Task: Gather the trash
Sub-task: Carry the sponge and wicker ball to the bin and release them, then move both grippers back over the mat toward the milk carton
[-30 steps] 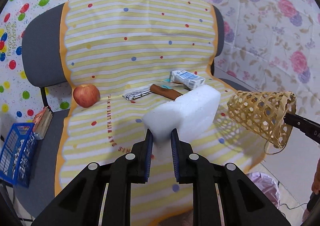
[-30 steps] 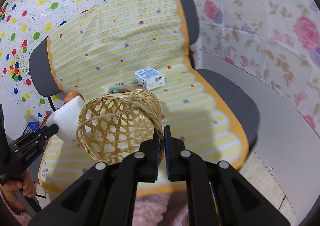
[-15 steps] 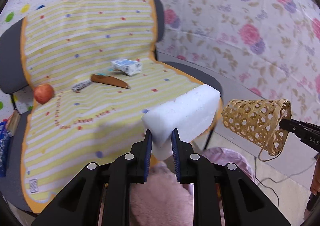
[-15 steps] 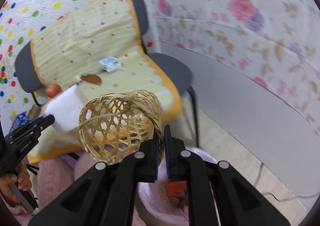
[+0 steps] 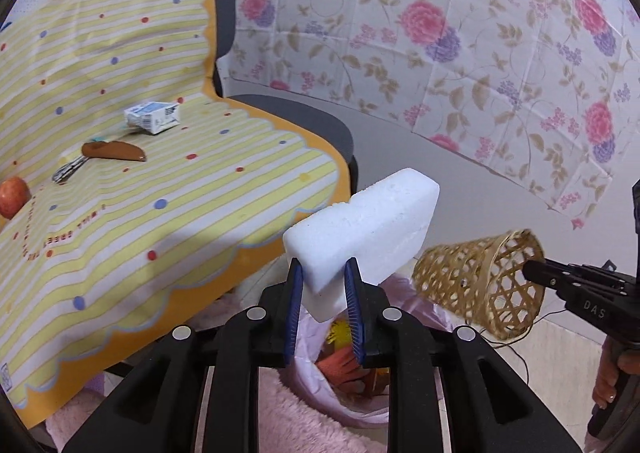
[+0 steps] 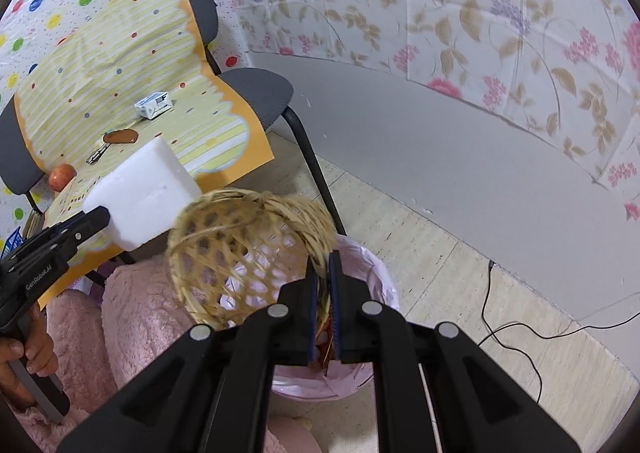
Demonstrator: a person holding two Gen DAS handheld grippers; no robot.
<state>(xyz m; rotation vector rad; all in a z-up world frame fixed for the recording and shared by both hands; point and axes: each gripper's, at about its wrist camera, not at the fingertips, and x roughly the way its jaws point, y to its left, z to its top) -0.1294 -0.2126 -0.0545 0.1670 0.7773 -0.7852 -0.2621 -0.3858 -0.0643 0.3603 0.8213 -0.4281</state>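
Note:
My left gripper [image 5: 323, 301] is shut on a white foam block [image 5: 364, 225] and holds it above a bin lined with a pink bag [image 5: 348, 405]. The block also shows in the right wrist view [image 6: 140, 201]. My right gripper [image 6: 323, 285] is shut on the rim of a woven bamboo basket [image 6: 240, 253], held over the same pink-lined bin [image 6: 380, 285]. The basket shows in the left wrist view [image 5: 480, 285] to the right of the block. On the chair's yellow striped cloth [image 5: 160, 193] lie a small carton [image 5: 154, 117], a brown piece [image 5: 114, 151] and an apple [image 5: 14, 197].
A grey chair [image 6: 256, 89] stands left of the bin against a floral wall covering [image 6: 480, 33]. A pink fluffy rug [image 6: 132, 317] lies on the floor by the bin. A black cable [image 6: 520, 325] runs over the floor at the right. A blue basket [image 6: 10, 245] shows at far left.
Both grippers have swung right and down, away from the chair seat. The foam block and the woven basket now hang over the pink-lined bin. Both grips are unchanged.

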